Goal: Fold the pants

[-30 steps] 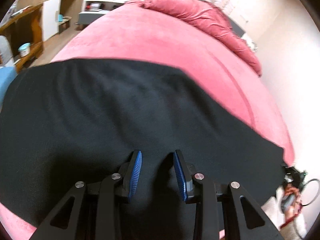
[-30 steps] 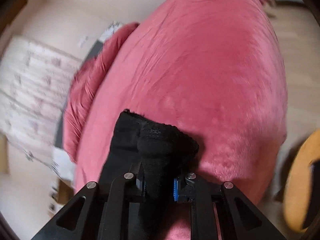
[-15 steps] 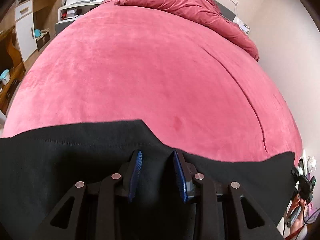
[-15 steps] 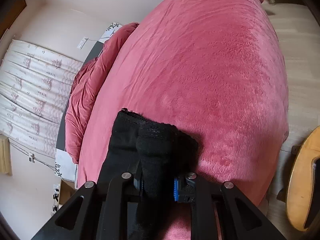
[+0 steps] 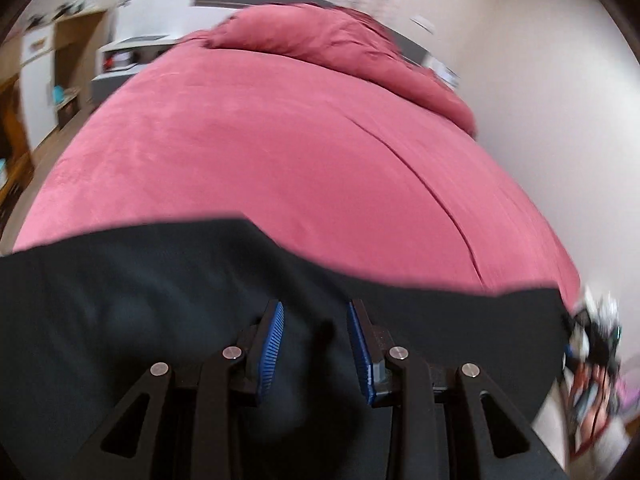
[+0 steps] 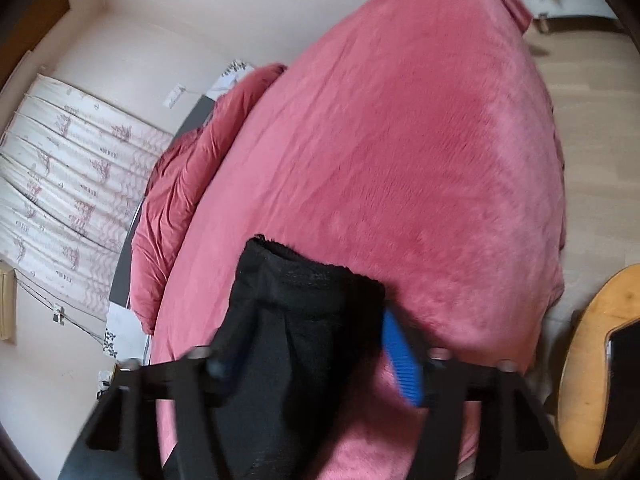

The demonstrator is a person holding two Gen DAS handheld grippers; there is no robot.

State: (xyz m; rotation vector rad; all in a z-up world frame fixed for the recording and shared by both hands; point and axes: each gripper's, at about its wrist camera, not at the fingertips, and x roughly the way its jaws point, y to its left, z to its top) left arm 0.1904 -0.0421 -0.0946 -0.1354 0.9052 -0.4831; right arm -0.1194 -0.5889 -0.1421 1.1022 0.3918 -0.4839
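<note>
- Black soft-knit pants (image 5: pixel 168 304): spread flat across the near end of a bed under a pink plush bedspread (image 5: pixel 280 152); far cloth edge running left to right, with a stepped corner near the middle of the left wrist view.
- Same pants in the right wrist view (image 6: pixel 296 300): a bunched, fuzzy-edged end lying on the bedspread (image 6: pixel 420 140), between the fingers of the right tool.
- Left gripper (image 5: pixel 316 340): blue ribbed fingers (image 5: pixel 272 344) parted, black cloth beneath and between them; nothing pinched; contact with the cloth not possible to tell.
- Right gripper (image 6: pixel 316 344): fingers spread wide apart, one blue pad (image 6: pixel 402 356) clear on the right, the other blurred at the left; bunched cloth in the gap but not clamped, so judged released.
- Rumpled pink duvet (image 5: pixel 352 48): heaped at the far end of the bed, well apart from the pants.
- Round wooden stool (image 6: pixel 596 364): beside the bed at right, off the work area.
- Step in hand, as a judgement: set-down of a carried end, one fold laid or being laid; both views motion-blurred.
- Next move, as a judgement: fresh grips on the cloth edge or corners, both tools; edges squared before another fold; bunched end flattened first, thick knit likely to spring back and ruck.
</note>
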